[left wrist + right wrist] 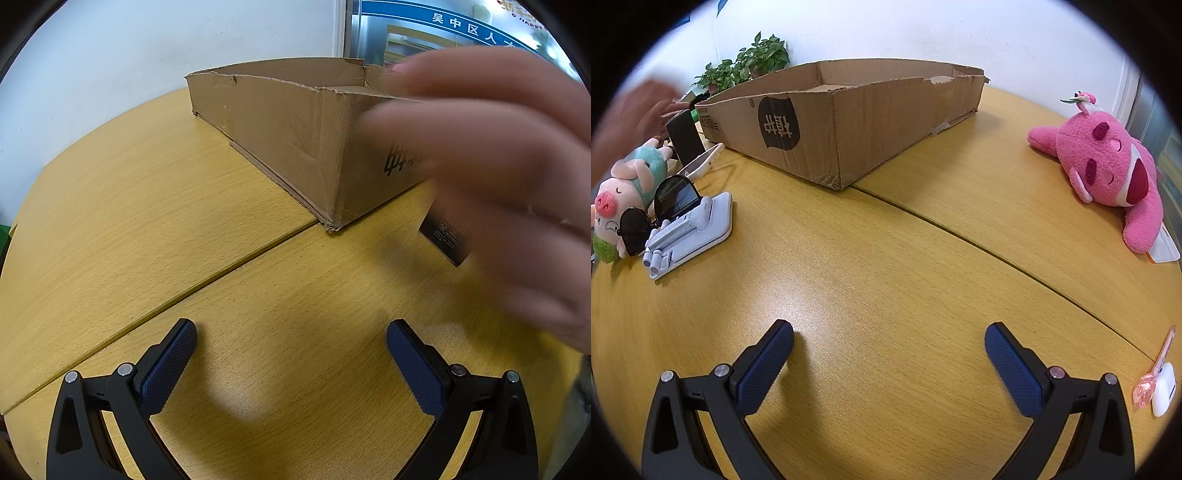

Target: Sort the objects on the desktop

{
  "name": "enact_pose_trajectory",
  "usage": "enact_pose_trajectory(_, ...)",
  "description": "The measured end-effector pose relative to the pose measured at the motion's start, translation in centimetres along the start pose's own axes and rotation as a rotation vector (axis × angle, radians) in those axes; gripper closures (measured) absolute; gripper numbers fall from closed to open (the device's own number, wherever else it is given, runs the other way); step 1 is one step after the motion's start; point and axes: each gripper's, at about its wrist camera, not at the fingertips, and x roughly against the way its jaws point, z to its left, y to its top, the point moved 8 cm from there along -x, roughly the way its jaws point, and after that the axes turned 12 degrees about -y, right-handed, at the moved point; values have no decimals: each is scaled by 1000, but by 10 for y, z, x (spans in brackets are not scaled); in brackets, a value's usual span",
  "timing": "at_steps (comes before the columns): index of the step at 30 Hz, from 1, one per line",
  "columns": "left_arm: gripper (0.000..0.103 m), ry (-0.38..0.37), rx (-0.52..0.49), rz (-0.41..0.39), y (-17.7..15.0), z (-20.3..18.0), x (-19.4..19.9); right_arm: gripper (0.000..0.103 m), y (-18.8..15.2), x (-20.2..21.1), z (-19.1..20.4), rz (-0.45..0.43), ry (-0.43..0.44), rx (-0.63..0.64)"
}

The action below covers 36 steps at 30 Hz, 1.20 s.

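**Both jaws empty, box dead ahead, clutter off to the left**

Your left gripper and right gripper both hover low over bare table with jaws spread wide and nothing between them. The cardboard box sits toward the table's far edge, beyond both grippers, its long axis running from near left to far right in the right wrist view, with its near corner pointing back at you across the table seam.

The things to sort lie in two groups. Near the table's left edge, just beside the box's short end, you have a pig plush, sunglasses leaning against it, a grey phone stand touching the sunglasses, a white phone and a dark box. A bare hand is at that dark box; in the left wrist view the same hand is blurred and fills the right side, so whether it grips the dark box is hard to tell.

By the right edge lies the pink plush, long axis running toward you, with a pink pen and white case nearer your right gripper.

Your right gripper looks better placed for the pink plush or pen. The left cluster is crowded, and the bare hand stands in the way there; I'd wait for it to clear.
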Motion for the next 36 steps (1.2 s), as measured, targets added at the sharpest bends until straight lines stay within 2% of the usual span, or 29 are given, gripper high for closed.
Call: enact_pose_trajectory(36, 0, -2, -4, 1, -2, -3, -1, 0, 0, 0, 0, 0, -1, -1)
